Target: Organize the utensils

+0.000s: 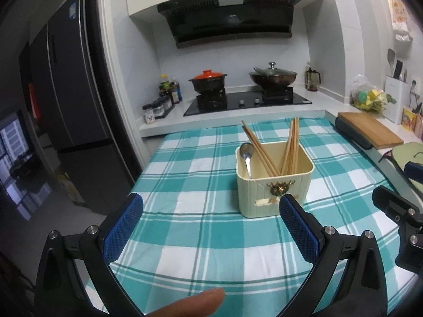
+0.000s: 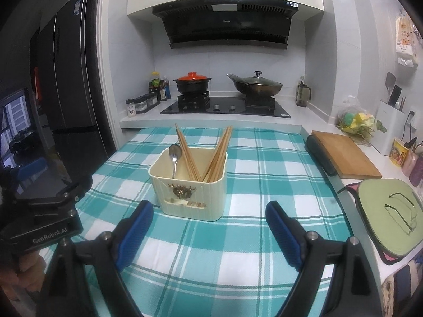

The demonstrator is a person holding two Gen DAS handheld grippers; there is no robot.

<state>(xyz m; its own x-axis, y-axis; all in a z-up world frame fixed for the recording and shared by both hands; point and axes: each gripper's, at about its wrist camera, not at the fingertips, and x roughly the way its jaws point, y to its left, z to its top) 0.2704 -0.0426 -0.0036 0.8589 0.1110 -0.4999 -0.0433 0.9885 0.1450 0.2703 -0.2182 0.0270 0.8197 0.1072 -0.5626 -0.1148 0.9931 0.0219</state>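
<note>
A cream utensil box (image 1: pixel 275 192) (image 2: pixel 190 192) stands on the teal checked tablecloth (image 1: pixel 201 174) (image 2: pixel 264 174). Inside it lean several wooden chopsticks (image 1: pixel 290 148) (image 2: pixel 216 153) in two bunches and a metal spoon (image 1: pixel 246 155) (image 2: pixel 175 157), bowl up, at the left. My left gripper (image 1: pixel 211 206) is open and empty, just in front of the box and to its left. My right gripper (image 2: pixel 210 211) is open and empty, in front of the box and to its right. The left gripper's body shows at the left edge of the right wrist view (image 2: pixel 45 211).
A stove with an orange-lidded pot (image 1: pixel 207 80) (image 2: pixel 192 83) and a wok (image 1: pixel 272 75) (image 2: pixel 255 84) stands behind the table. A wooden cutting board (image 1: pixel 370 129) (image 2: pixel 343 155) and a green mat with glasses (image 2: pixel 388 214) lie at the right. A dark fridge (image 1: pixel 74 100) is at the left.
</note>
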